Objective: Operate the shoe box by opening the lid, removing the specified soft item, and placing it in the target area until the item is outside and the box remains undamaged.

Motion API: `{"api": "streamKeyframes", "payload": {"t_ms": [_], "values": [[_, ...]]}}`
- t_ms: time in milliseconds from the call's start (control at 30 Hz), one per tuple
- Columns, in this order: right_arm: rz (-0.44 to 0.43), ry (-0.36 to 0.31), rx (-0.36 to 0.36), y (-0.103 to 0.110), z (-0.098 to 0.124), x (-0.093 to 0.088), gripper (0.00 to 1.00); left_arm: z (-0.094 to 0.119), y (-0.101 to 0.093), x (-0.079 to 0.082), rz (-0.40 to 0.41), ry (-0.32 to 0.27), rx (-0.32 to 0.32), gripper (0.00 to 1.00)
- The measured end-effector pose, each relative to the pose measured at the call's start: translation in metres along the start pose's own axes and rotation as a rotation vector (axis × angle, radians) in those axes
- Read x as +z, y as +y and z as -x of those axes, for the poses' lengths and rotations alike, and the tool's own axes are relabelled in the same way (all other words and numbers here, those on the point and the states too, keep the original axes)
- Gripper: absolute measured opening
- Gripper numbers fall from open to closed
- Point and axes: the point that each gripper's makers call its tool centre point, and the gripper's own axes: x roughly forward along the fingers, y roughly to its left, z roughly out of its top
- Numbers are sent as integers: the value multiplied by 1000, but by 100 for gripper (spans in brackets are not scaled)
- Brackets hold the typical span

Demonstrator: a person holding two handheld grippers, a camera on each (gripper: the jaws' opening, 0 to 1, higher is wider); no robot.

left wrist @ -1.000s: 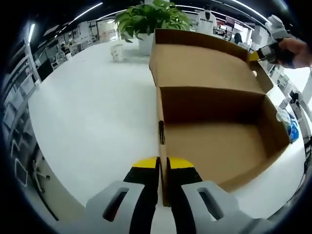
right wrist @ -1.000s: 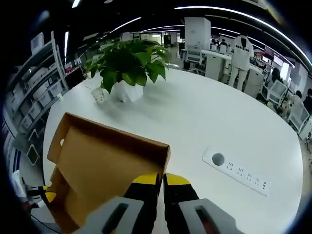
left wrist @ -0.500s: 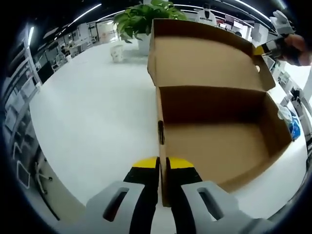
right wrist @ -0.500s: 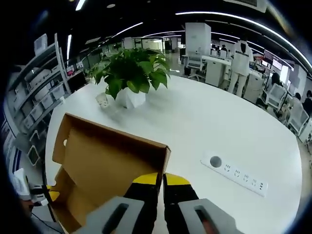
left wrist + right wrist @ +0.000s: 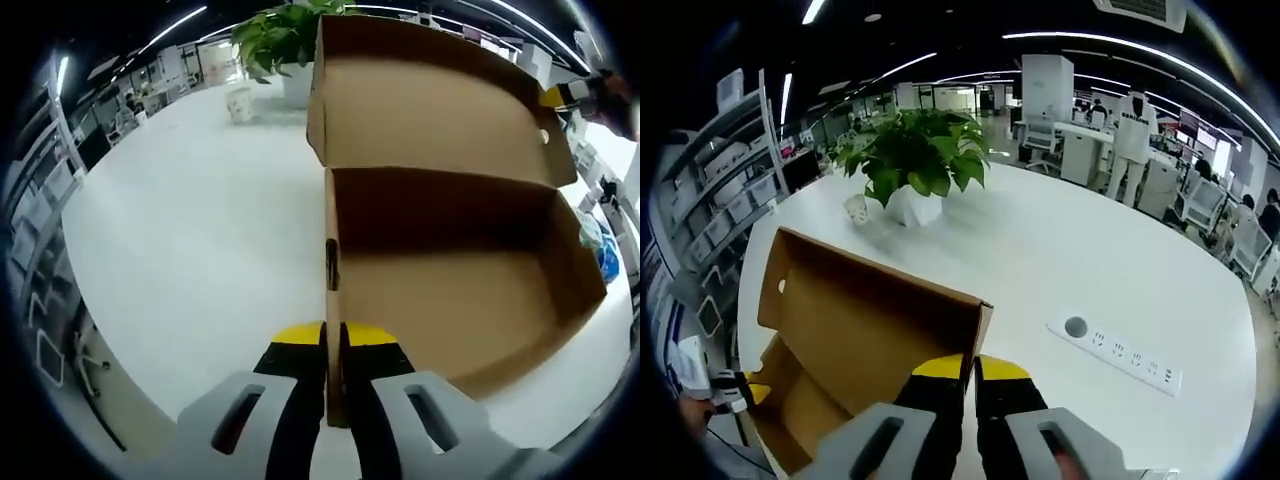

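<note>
Left tool closed tight on the near side wall of the shoe box, pinning the base to the white worktop. Right tool clamped just as tight on the free corner of the lid, holding it swung up and back.

Risks from here, as a judgement: tearing or creasing the cardboard at either pinch if the lid gets pushed past its hinge; dragging the base across the worktop if the left grip slackens; lid dropping shut once released.

Box open, interior bare brown cardboard as far as visible; no soft item to be seen inside, far corners in shadow. Something blue just beyond the far wall, too blurred to identify.

Further out: potted plant, small white cup, power strip.
</note>
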Motion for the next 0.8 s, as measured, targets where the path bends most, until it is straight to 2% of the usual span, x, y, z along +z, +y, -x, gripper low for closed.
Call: {"api": "streamKeyframes", "payload": {"t_ms": [800], "values": [[-3,-103,-25,10,39,-10,0,2,0,-2,-15,4,1,3]]}}
